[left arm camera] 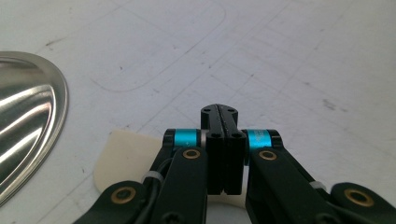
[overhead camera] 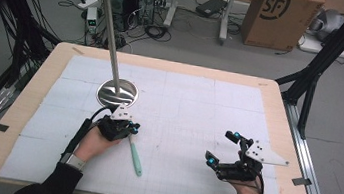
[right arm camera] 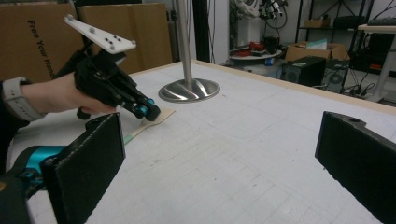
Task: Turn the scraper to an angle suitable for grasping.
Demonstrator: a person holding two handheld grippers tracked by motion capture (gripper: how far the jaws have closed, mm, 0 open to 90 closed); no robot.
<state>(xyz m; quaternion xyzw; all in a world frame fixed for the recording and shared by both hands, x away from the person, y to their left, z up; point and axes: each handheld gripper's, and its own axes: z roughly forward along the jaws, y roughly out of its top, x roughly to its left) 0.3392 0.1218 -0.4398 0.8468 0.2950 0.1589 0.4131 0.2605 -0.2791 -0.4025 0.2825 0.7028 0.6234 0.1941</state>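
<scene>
At the 7 o'clock side of the steel stand base [overhead camera: 117,93], my left gripper [overhead camera: 131,128] has its jaws pressed together over the spatula [overhead camera: 134,156]; probably touching its cream blade. My right gripper [overhead camera: 221,149] stands spread at 4 o'clock, holding nothing.

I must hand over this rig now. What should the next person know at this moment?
Left gripper: jaws shut, tip down at the cream blade end of the spatula; whether it pinches the blade cannot be told.
Right gripper: jaws wide open, nothing between them, resting at the right of the white mat.
Spatula: lies flat on the mat, mint green handle toward the person, blade close beside the round steel base of the stand.
Done: the left gripper is at the spatula.
Left: probably lifting the spatula; it is not raised yet.
</scene>
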